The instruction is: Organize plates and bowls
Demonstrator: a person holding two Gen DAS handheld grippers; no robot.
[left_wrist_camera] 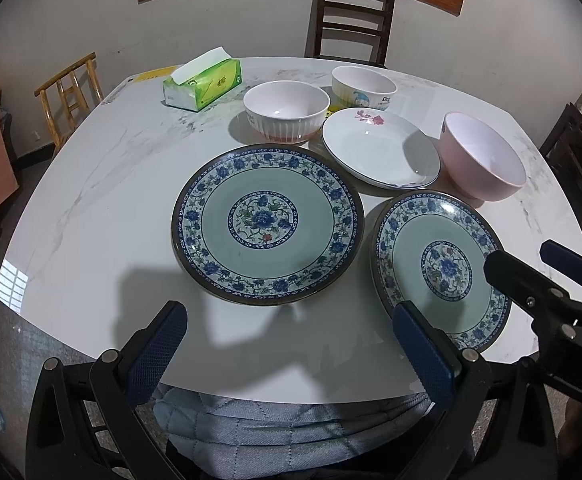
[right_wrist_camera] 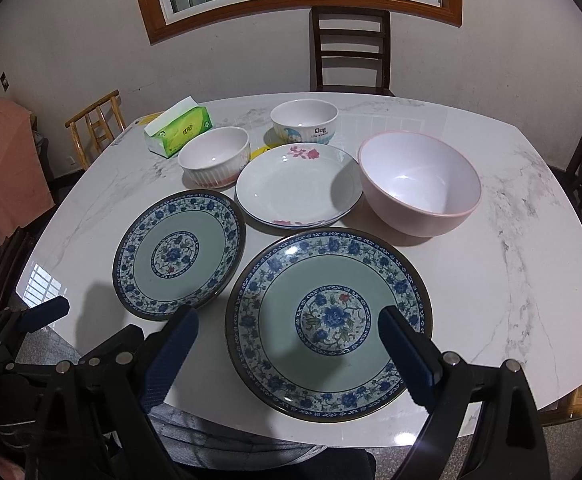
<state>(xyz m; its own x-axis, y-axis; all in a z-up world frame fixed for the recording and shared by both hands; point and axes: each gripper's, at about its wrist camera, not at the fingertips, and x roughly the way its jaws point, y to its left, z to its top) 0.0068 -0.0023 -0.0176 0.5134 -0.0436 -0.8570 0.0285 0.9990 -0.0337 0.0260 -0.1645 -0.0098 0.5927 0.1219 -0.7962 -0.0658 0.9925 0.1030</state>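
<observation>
Two blue-flowered plates lie on the white marble table. The left blue plate sits just ahead of my left gripper, which is open and holds nothing. My right gripper, also open and holding nothing, hovers over the near rim of the right blue plate. Behind them are a white plate with pink flowers, a ribbed bowl, a cartoon bowl and a large pink bowl.
A green tissue box stands at the back left of the table. A dark chair is at the far side and a light wooden chair at the left. A person's quilted clothing is at the near edge.
</observation>
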